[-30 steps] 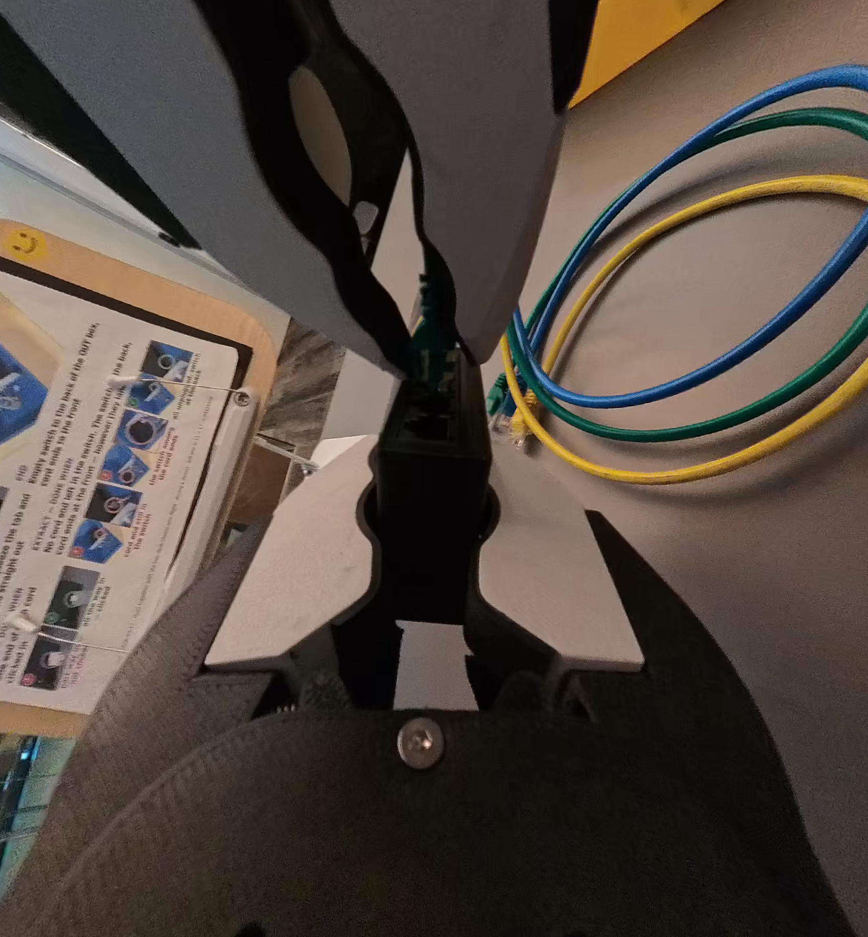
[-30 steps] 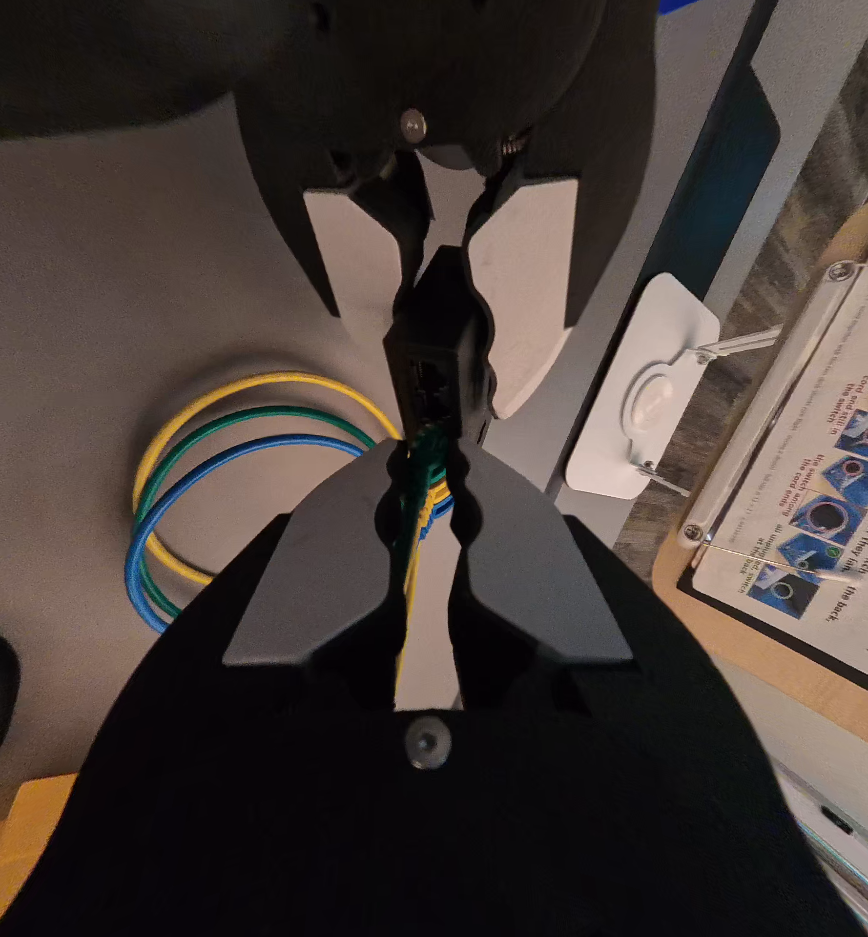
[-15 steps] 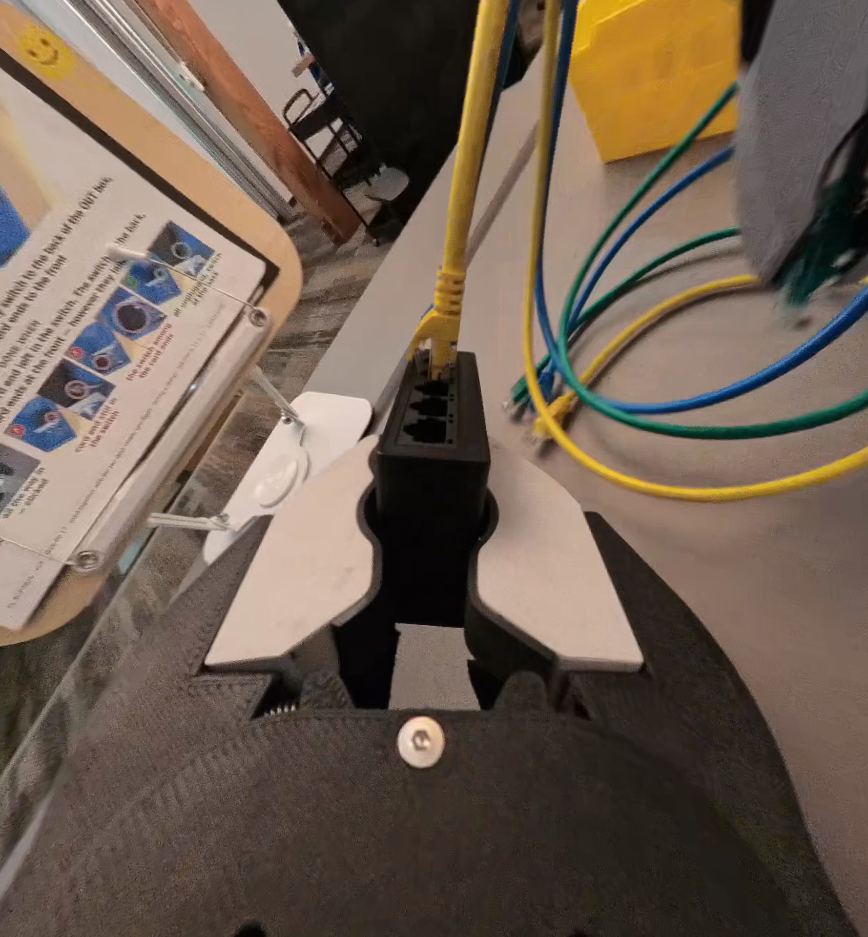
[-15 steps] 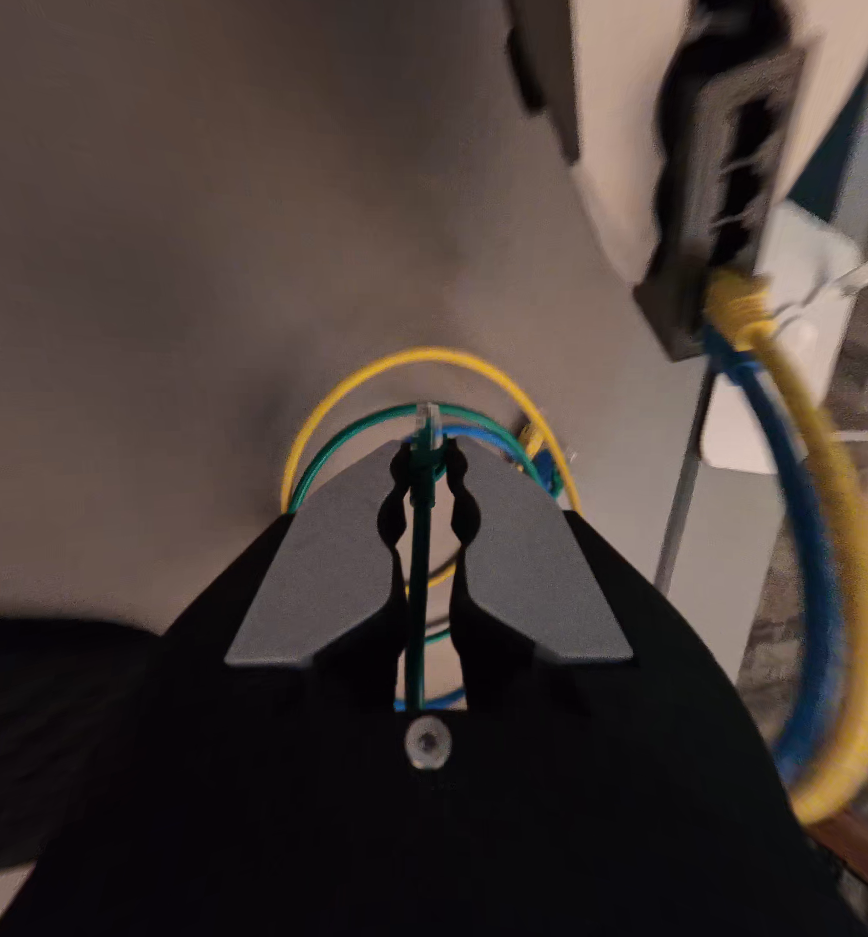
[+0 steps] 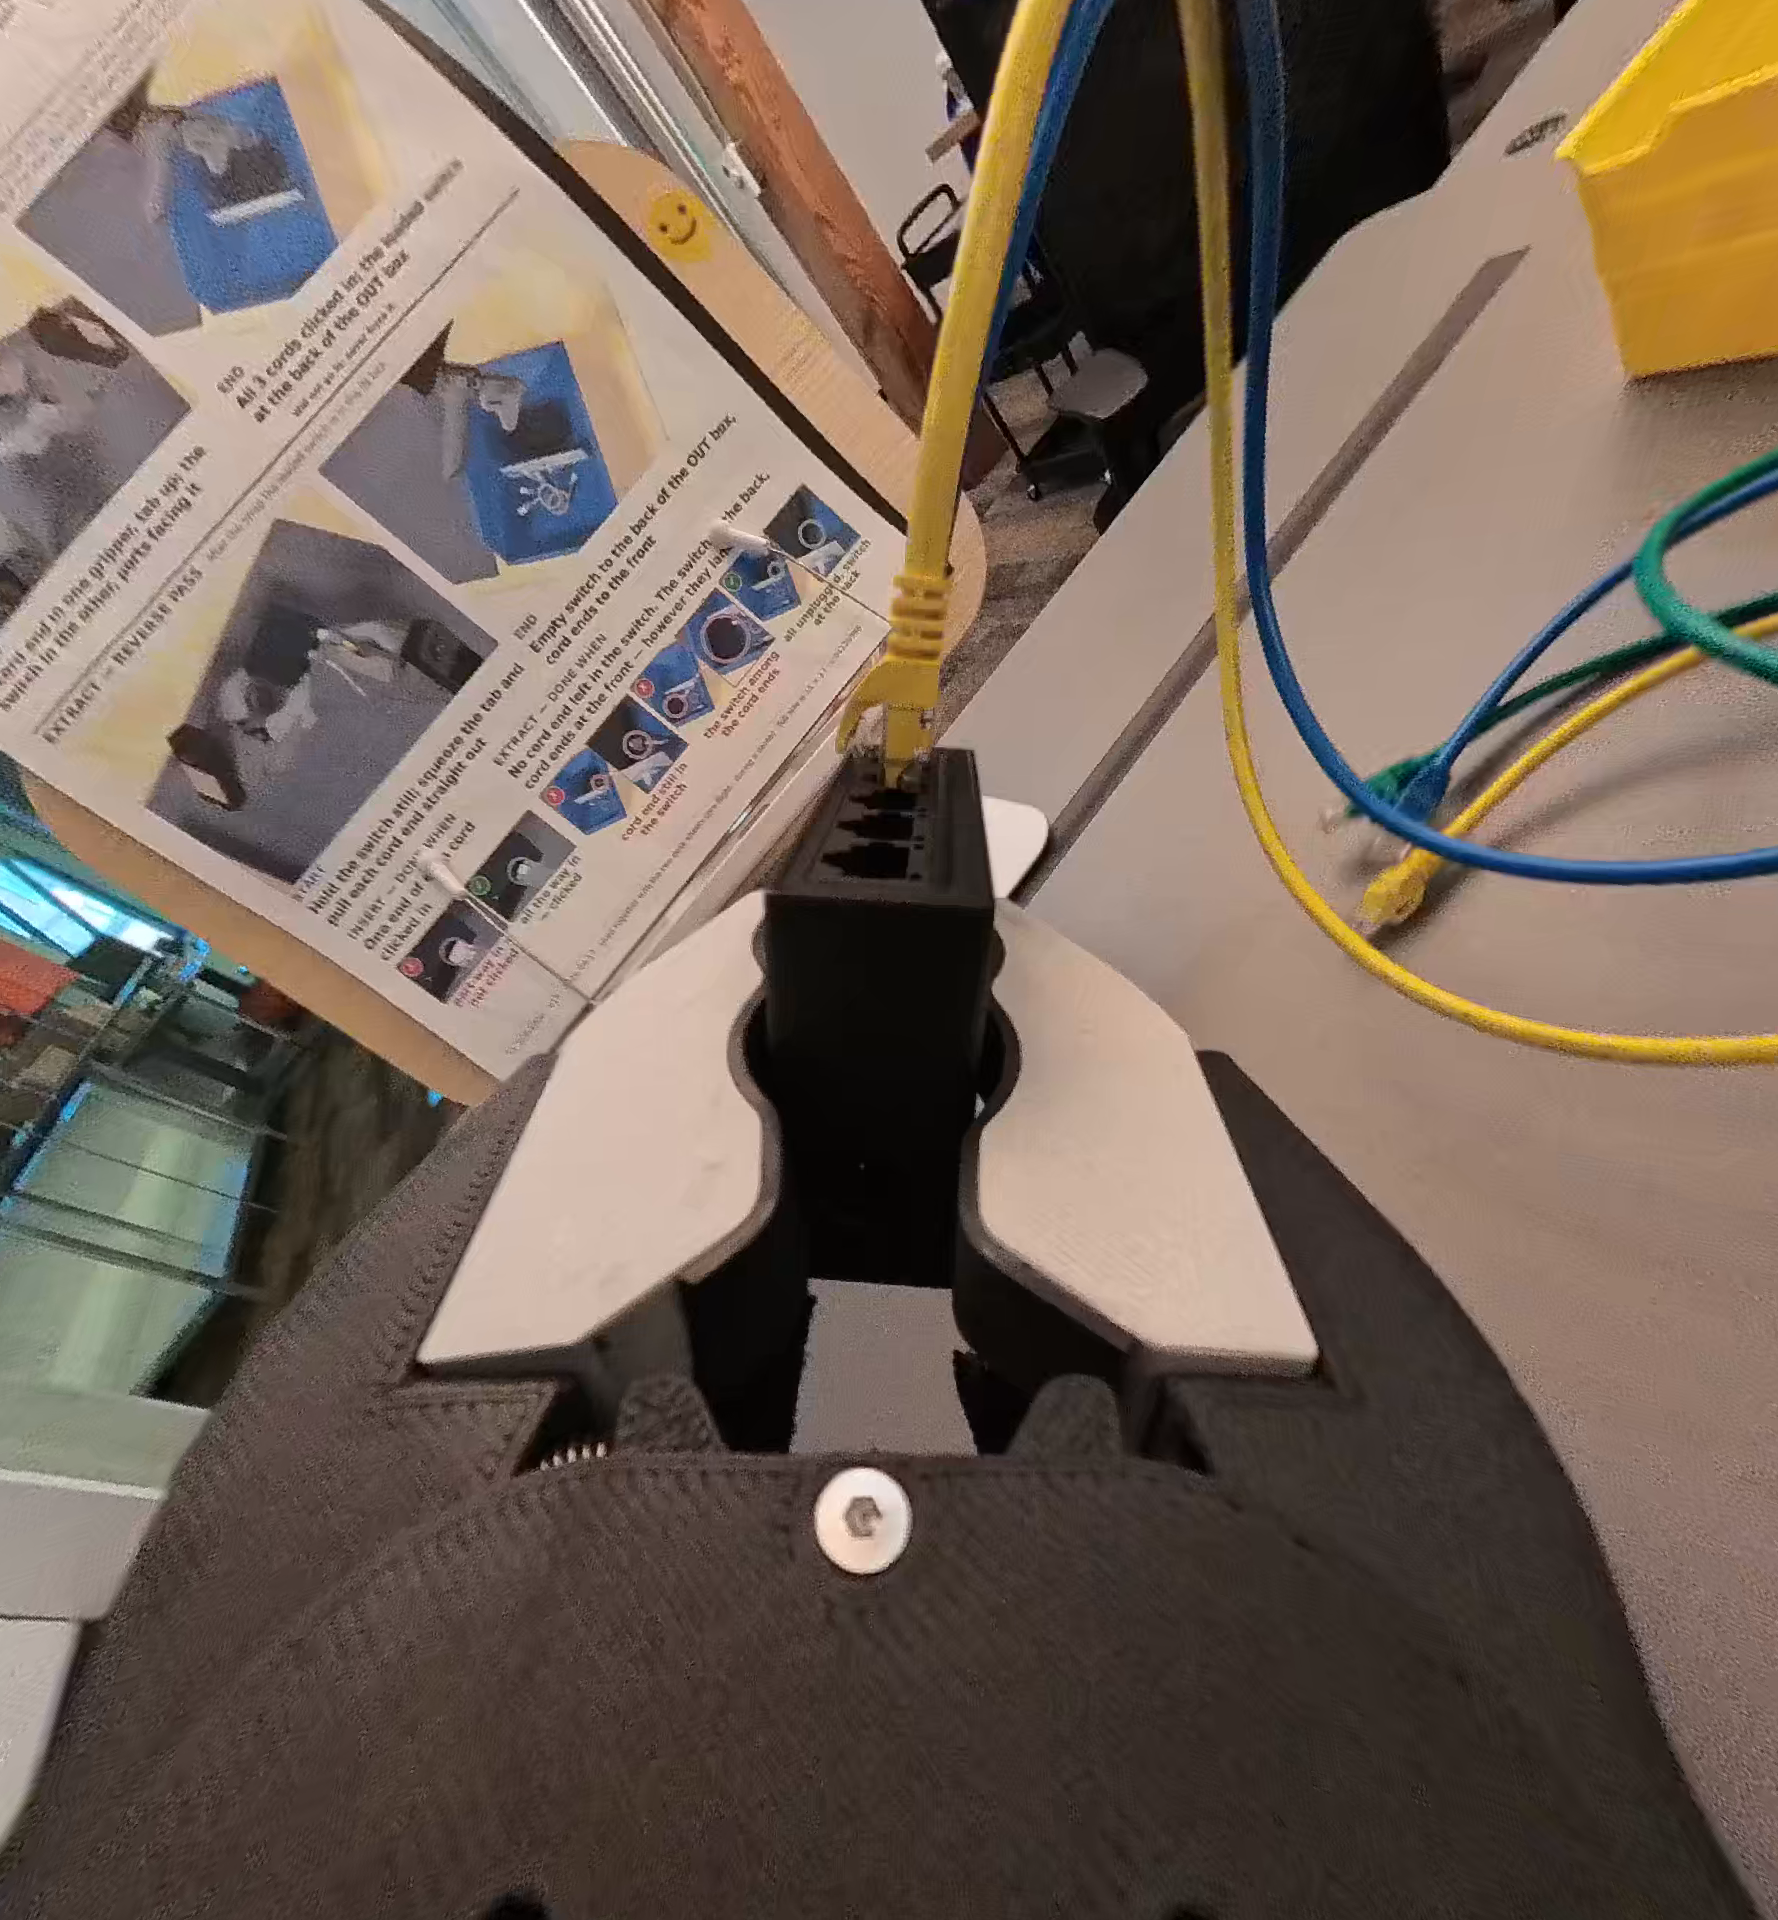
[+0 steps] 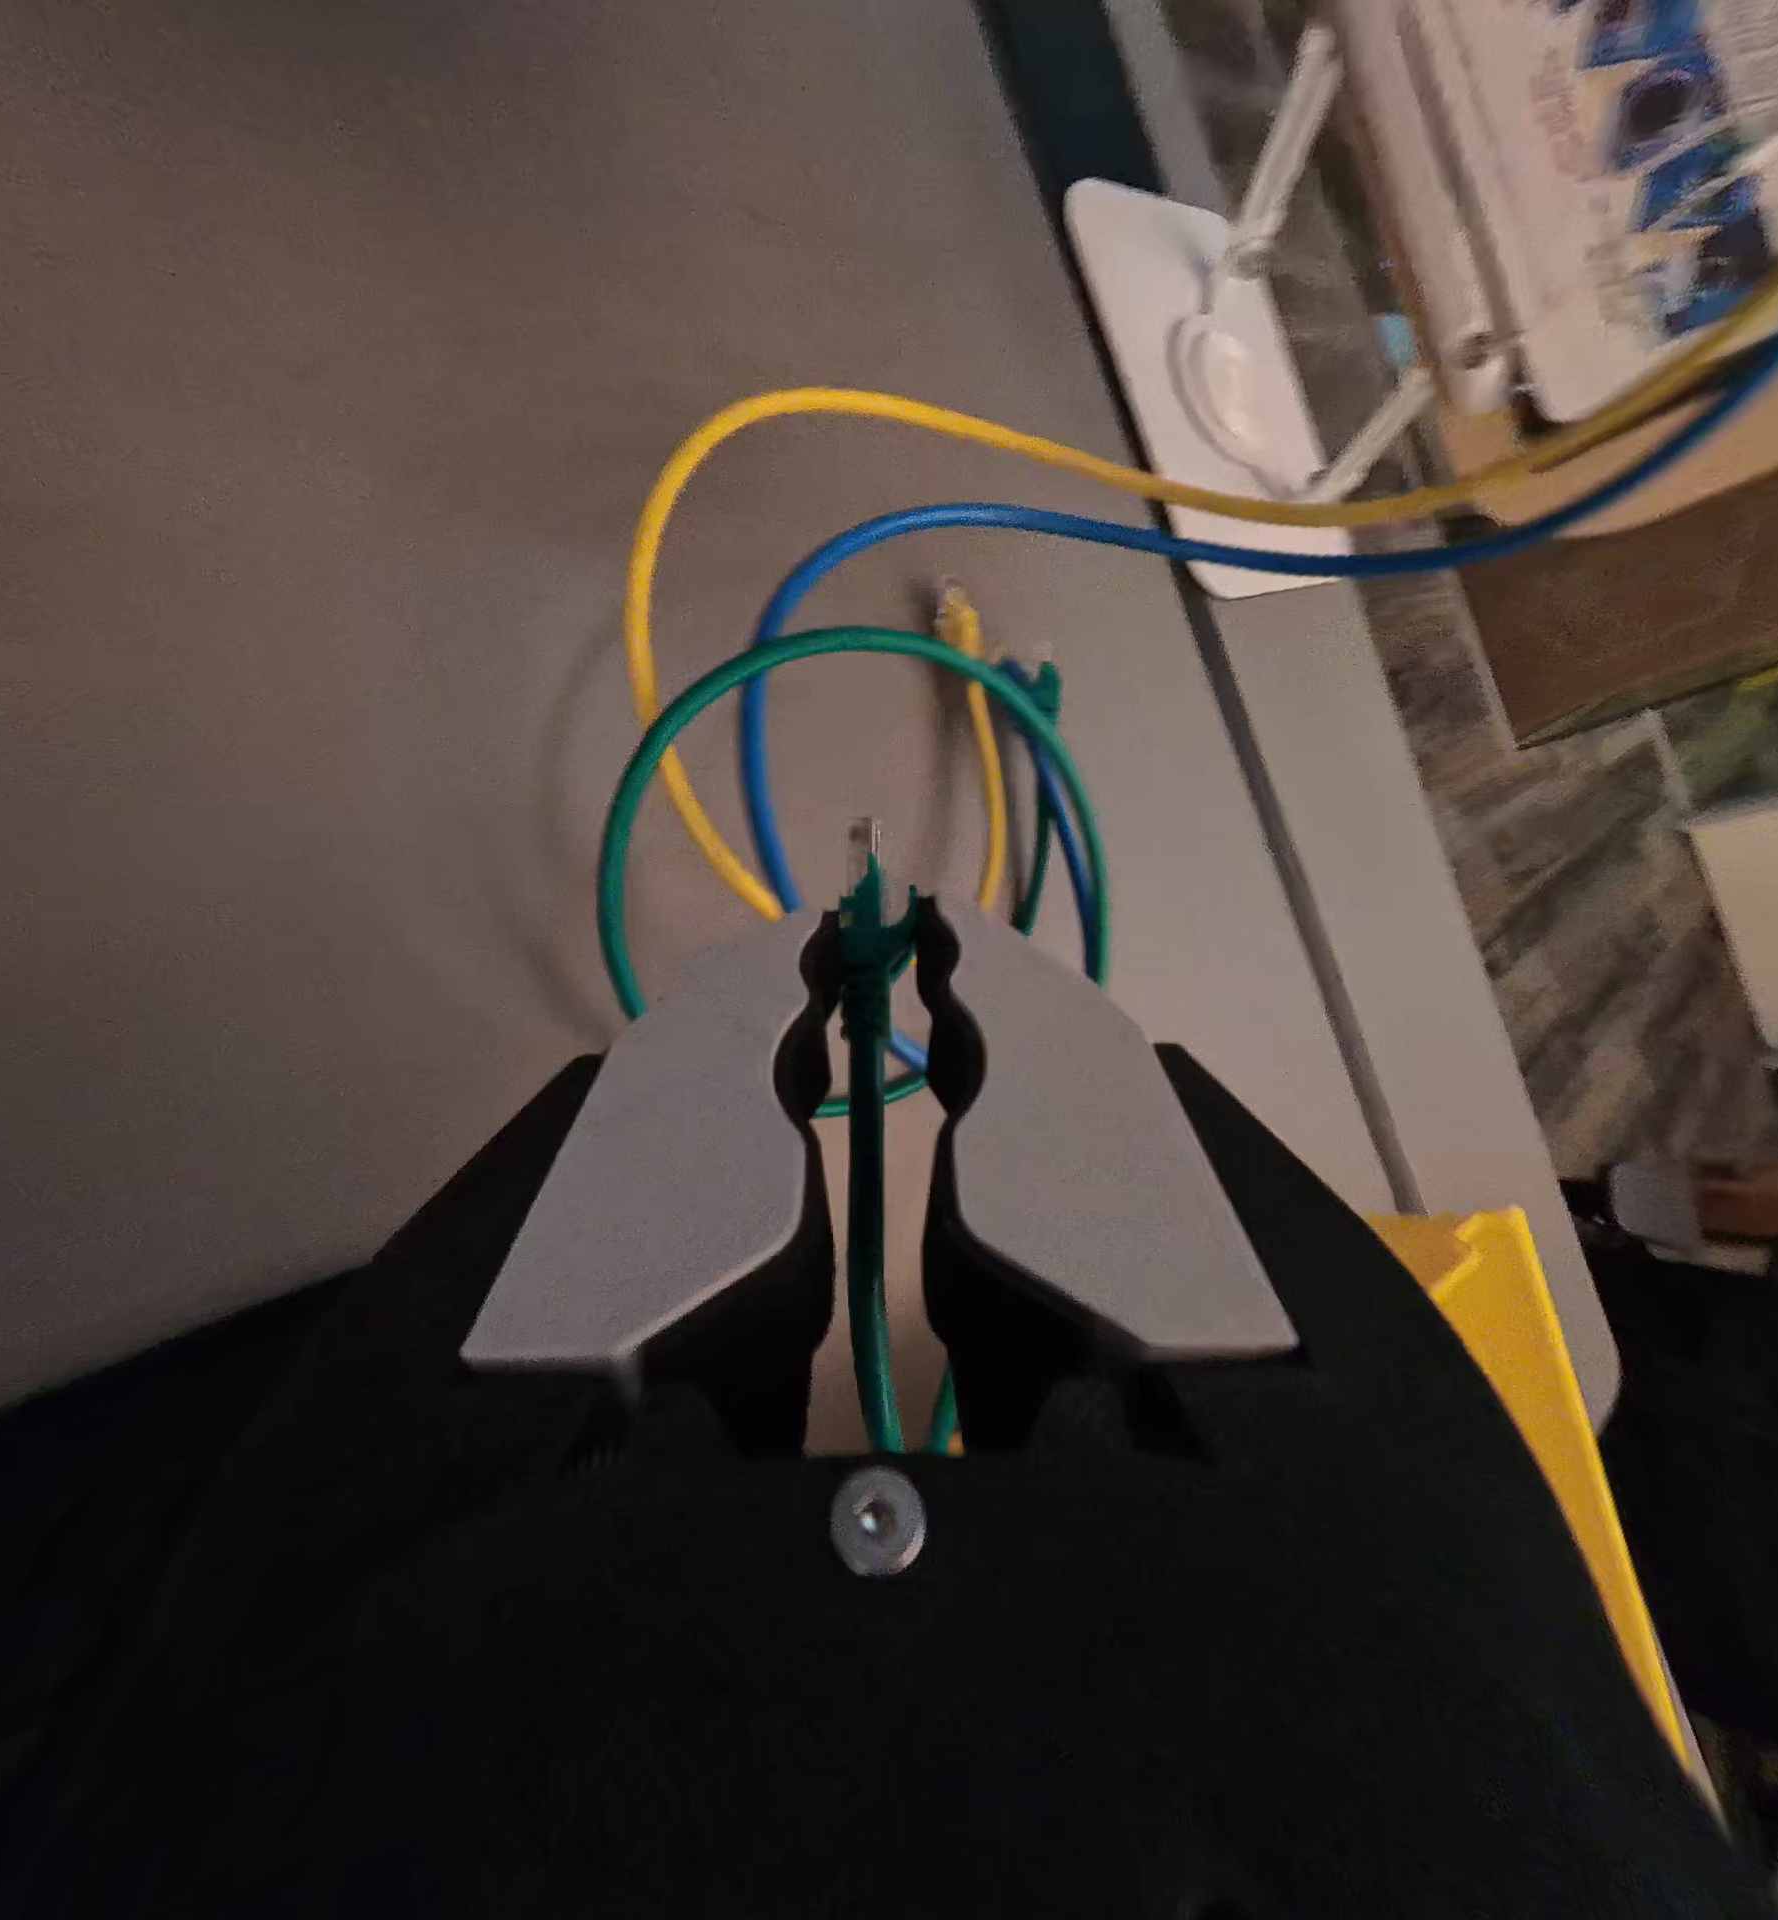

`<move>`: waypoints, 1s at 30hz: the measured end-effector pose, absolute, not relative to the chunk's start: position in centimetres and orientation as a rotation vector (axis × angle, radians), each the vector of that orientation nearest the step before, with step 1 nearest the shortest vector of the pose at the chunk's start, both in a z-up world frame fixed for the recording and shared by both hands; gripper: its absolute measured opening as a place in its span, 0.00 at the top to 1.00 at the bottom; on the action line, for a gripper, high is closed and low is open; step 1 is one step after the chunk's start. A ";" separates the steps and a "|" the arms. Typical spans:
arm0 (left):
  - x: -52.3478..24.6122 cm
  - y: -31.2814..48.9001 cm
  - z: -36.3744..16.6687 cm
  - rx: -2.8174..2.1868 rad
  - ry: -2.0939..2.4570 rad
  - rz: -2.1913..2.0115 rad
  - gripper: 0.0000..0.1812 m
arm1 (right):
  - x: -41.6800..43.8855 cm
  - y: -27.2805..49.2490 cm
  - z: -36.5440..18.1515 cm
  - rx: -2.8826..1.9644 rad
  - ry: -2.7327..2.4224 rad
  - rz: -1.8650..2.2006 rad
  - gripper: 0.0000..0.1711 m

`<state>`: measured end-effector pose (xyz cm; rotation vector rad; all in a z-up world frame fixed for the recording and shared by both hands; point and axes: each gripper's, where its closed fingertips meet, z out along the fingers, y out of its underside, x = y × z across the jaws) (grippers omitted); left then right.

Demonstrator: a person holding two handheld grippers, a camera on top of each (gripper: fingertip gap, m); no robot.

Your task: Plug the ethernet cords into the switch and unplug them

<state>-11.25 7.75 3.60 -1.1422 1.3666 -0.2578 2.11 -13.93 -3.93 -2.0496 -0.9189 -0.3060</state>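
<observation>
My left gripper (image 5: 880, 977) is shut on the black switch (image 5: 880, 935) and holds it ports-up above the table. A yellow cord (image 5: 911, 665) is plugged into its far port. A blue cord (image 5: 1020, 208) runs down behind it, and its plug is hidden. The nearer ports are empty. My right gripper (image 6: 869, 925) is shut on the green cord (image 6: 869, 1195) just behind its plug, above the table. The clear plug tip (image 6: 861, 836) sticks out past the fingertips, free of the switch. The switch is not in the right wrist view.
Loops of yellow (image 6: 646, 582), blue and green cord lie on the grey table (image 6: 241, 520), with loose plug ends (image 5: 1394, 894) beside them. A yellow bin (image 5: 1716, 208) stands on the table. An instruction sheet on a wooden board (image 5: 345, 520) with a white base (image 6: 1207, 384) stands at the table edge. Spacing between my two grippers at the tips: around 25 centimeters.
The green plug has come out of the switch in my right gripper, which has drawn away from it. My left gripper has tilted the switch up, with the yellow cord still plugged in.
</observation>
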 end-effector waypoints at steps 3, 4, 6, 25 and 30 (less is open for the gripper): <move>-12.2 8.0 3.6 -1.070 1.437 -0.136 0.83 | 2.4 -13.7 0.6 -1.905 -0.771 -0.337 0.91; -12.4 8.1 3.5 -1.075 1.451 -0.117 0.83 | 2.6 -13.6 2.4 -1.878 -0.745 -0.345 0.91; -12.6 7.5 2.9 -1.068 1.522 -0.124 0.83 | 4.0 -13.2 5.8 -1.859 -0.732 -0.470 0.91; -17.6 8.7 4.1 -1.073 1.606 0.016 0.83 | 6.1 -11.5 2.8 -2.173 -0.663 -0.372 0.91; -17.5 8.7 3.9 -1.077 1.612 0.028 0.83 | 3.6 -12.4 -7.0 -2.323 -0.608 -0.211 0.91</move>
